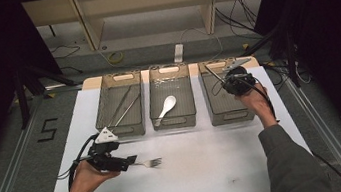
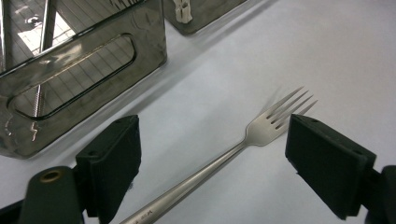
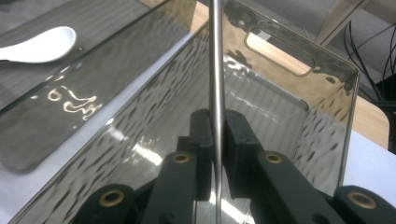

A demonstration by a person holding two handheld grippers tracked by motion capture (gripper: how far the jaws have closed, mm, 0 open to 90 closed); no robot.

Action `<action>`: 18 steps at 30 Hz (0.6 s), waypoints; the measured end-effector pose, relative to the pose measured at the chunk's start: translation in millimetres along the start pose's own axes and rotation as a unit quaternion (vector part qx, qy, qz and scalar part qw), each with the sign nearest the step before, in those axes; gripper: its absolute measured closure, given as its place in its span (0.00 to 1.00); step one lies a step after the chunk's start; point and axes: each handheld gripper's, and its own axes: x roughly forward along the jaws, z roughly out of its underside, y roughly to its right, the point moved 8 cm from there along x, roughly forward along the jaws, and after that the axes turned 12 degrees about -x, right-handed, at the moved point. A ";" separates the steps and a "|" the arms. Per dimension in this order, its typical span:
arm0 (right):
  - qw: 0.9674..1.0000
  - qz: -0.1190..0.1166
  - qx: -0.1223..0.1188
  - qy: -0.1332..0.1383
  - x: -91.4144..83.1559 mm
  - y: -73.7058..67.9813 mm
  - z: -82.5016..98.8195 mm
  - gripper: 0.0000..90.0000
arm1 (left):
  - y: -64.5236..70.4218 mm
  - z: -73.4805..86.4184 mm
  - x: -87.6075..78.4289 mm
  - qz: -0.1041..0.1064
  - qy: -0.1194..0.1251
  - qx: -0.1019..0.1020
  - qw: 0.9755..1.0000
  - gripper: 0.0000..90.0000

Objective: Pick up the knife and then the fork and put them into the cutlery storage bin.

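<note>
My left gripper (image 2: 212, 163) stands wide open astride the fork (image 2: 233, 154); centre on the handle before closing. My right gripper (image 3: 218, 140) is clamped on a thin metal rod (image 3: 216, 70) over the right bin (image 1: 241, 112); lower it fully before releasing.

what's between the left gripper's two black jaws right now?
The left gripper stands open over the white table; a silver metal fork lies on it between the jaws, untouched by either pad, per the left gripper view.

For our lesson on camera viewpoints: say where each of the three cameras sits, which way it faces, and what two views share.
High view: above the table's near side, facing forward and down; forearms, left gripper, right gripper.
Left gripper view: on the left gripper, facing the fork between open jaws.
Right gripper view: on the right gripper, clamping a thin metal rod over the right bin.
Shared: white spoon.
</note>
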 end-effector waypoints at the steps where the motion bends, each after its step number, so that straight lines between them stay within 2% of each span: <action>1: 1.000 0.000 0.002 -0.003 2.2 0.1 -0.3 0.93 | -0.4 -0.3 -0.3 0.000 0.003 -0.001 1.000 0.20; 7: 1.000 -0.001 0.013 -0.013 13.0 2.0 -2.2 0.93 | 0.0 -1.4 -1.0 -0.002 0.008 -0.002 1.000 0.19; 11: 0.999 0.003 0.030 -0.010 18.3 8.3 -4.9 0.93 | -1.3 -0.8 -0.9 -0.005 0.006 -0.002 1.000 0.19; 18: 0.999 0.007 0.034 -0.023 27.3 14.6 -8.4 0.93 | -2.0 -1.5 -0.6 -0.005 0.010 -0.008 1.000 0.19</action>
